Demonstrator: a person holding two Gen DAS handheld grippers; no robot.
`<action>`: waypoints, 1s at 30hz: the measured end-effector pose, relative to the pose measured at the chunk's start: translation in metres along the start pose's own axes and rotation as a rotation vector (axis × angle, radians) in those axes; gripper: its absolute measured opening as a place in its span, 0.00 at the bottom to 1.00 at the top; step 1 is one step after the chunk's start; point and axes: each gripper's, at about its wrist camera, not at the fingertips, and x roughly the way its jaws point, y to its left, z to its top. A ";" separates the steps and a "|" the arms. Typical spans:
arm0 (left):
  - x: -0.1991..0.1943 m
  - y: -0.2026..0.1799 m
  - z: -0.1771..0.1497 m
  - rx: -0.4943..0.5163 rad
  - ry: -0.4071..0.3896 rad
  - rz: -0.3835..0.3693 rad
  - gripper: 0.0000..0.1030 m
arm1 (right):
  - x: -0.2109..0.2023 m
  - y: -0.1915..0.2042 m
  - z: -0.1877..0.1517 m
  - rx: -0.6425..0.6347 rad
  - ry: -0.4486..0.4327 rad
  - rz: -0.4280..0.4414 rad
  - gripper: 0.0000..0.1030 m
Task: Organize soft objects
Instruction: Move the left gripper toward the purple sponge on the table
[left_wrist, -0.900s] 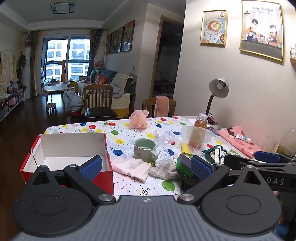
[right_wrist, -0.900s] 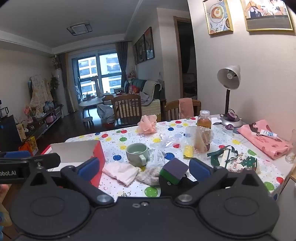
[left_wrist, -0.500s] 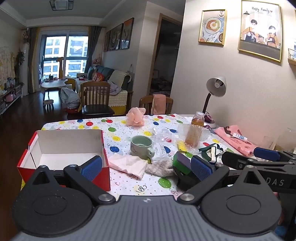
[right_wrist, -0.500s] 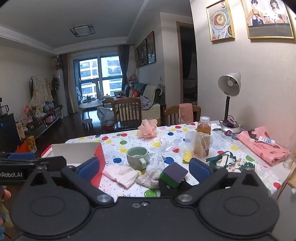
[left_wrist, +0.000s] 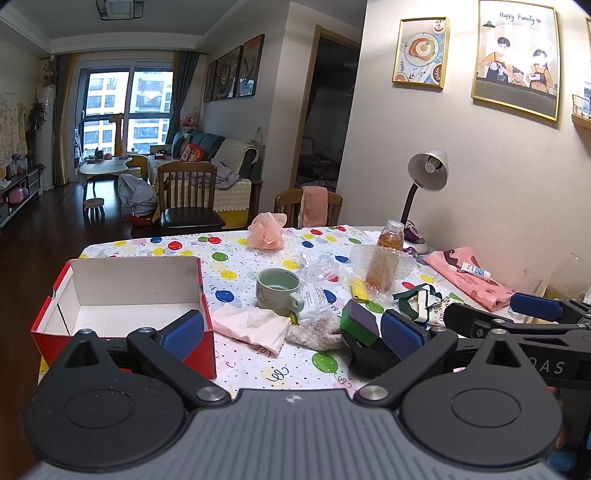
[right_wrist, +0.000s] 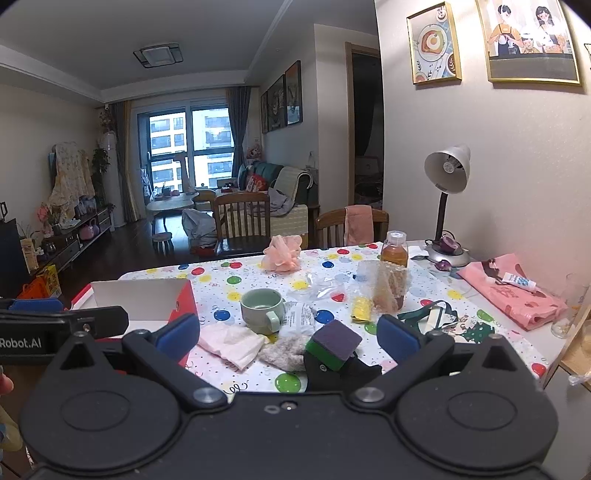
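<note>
Nothing sorted yet, by my read. Red box (left_wrist: 122, 295) sits empty on the worktop (left_wrist: 258, 373); everything else is to its right. Left tongs (left_wrist: 291, 334): spread wide, holding nothing. Just right of the box: pink cloth (left_wrist: 251, 326), then grey fuzzy cloth (left_wrist: 314, 332), then the green-and-purple sponge (left_wrist: 360, 321). Pink puff (left_wrist: 266, 232) lies well beyond the box, near the far edge. Right tongs (right_wrist: 288, 338): also spread wide, nothing held. All soft items left to box.
</note>
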 end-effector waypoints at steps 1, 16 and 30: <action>0.000 0.000 0.000 0.003 0.000 0.002 1.00 | 0.000 0.000 -0.001 -0.003 0.000 -0.004 0.99; 0.007 0.000 -0.002 0.017 0.014 0.022 1.00 | 0.004 0.004 0.002 -0.043 0.002 -0.050 0.99; 0.019 0.003 0.001 0.016 0.045 -0.003 1.00 | 0.010 0.006 0.001 -0.043 0.025 -0.081 0.99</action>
